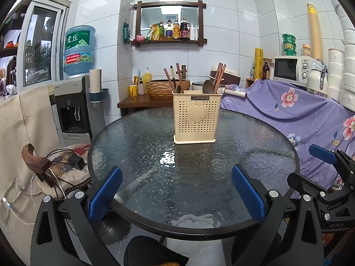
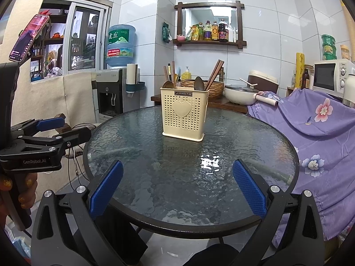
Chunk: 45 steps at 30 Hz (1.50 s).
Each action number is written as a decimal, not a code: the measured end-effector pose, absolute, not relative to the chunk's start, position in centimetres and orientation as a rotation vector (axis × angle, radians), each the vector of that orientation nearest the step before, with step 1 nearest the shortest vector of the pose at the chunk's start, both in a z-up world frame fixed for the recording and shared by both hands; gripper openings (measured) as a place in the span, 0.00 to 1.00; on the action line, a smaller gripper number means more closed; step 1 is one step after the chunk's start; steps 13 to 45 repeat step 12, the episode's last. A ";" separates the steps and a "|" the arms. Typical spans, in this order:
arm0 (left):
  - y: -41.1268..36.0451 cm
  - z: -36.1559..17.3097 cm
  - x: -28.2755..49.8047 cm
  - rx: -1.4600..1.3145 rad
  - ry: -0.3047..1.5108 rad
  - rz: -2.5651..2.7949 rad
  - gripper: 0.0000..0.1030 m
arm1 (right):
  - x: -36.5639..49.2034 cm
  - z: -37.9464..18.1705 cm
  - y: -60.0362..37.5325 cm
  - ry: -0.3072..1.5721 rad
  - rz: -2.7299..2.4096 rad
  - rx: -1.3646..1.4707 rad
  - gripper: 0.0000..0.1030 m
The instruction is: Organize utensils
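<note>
both tongs (image 1: 176,190) (image 2: 177,188) gape empty over the glass table (image 1: 137,146), utensil holder (image 1: 196,116) standing unobstructed beyond.

The left wrist camera sat just behind the left gripper (image 1: 176,194), low at the near rim of the round glass table (image 1: 142,133), and looked forward between the spread fingers toward the tiled back wall, with the utensil holder (image 1: 196,116) well ahead and slightly right of the tool's centre line and the right gripper (image 1: 326,161) showing at its right edge. The right wrist camera sat likewise behind the right gripper (image 2: 177,190) at the same near rim, facing the same way, with the holder (image 2: 184,113) ahead near centre and the left gripper (image 2: 56,128) at its left edge. Both views shared the tabletop, the holder, the wall shelf (image 1: 169,42) and the water jug (image 1: 78,49).
</note>
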<state>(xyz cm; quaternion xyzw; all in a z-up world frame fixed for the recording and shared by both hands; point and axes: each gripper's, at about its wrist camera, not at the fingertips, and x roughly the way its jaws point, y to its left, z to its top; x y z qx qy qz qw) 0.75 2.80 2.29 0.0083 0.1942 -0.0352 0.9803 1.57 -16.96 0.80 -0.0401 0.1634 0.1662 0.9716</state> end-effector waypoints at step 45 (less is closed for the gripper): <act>3.1 2.1 0.8 -0.008 0.397 -0.089 0.94 | 1.7 0.9 -16.9 0.336 0.337 -0.079 0.94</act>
